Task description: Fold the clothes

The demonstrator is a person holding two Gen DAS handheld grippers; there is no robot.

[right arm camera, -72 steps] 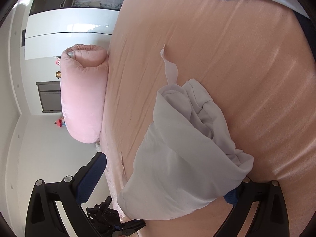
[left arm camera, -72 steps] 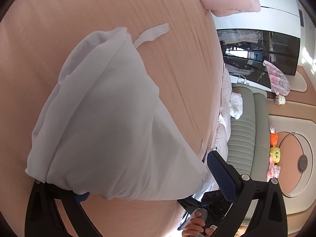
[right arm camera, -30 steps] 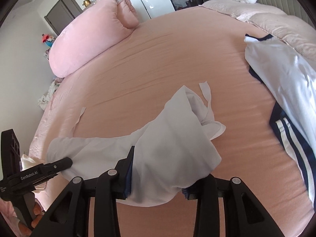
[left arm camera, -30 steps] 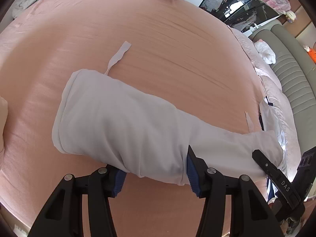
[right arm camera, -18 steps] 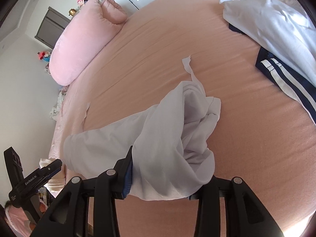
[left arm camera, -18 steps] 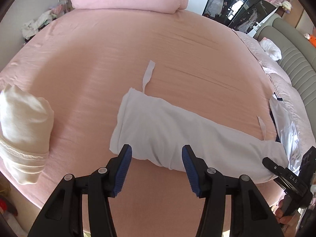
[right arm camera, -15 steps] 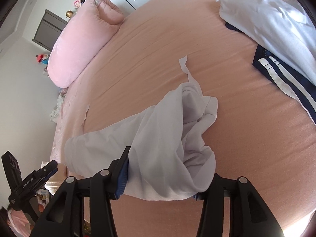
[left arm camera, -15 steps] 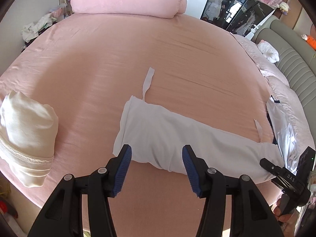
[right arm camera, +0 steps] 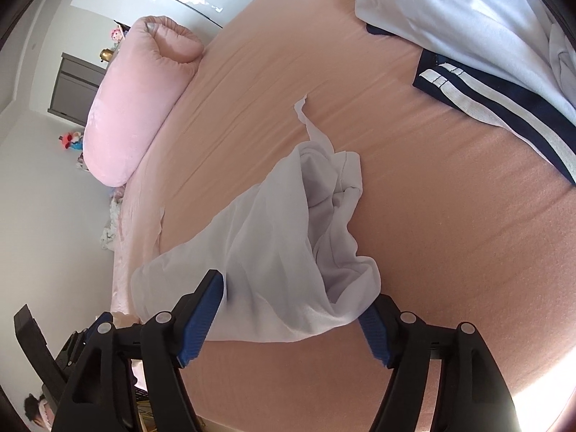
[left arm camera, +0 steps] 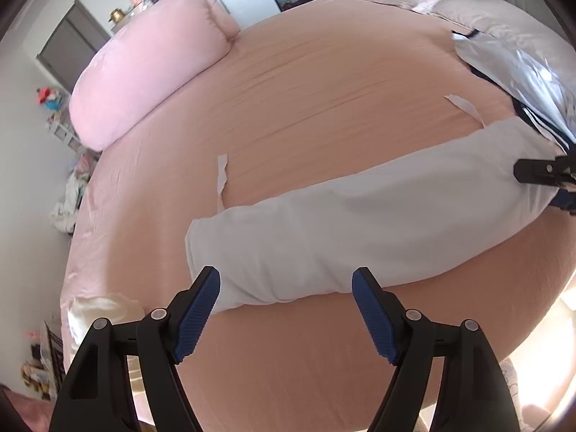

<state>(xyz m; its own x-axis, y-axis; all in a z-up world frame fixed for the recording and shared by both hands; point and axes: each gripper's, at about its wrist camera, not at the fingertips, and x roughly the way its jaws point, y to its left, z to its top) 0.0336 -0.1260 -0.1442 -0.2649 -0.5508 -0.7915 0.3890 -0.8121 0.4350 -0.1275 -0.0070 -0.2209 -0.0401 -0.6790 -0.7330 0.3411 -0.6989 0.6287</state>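
White garment (left arm camera: 360, 223) lies along the pink bed (left arm camera: 324, 90) — left gripper (left arm camera: 286, 309) and right gripper (right arm camera: 295, 320) jaws opening, pinching nothing.

Garment on bed, gripper at each end

Garment (left arm camera: 360, 216) lies lengthwise across near side of bed (left arm camera: 324, 90) — strap (left arm camera: 221, 176) trails off its far left corner, another (left arm camera: 464, 108) off far right. Left gripper (left arm camera: 286, 286) sits at garment's left end, near edge btwn its opening jaws; right gripper (right arm camera: 293, 300) at bunched right end, cloth btwn its opening jaws too. Pillow (left arm camera: 151, 64) behind, far left. Striped clothes (right arm camera: 486, 46) at bed's right — beyond garment.
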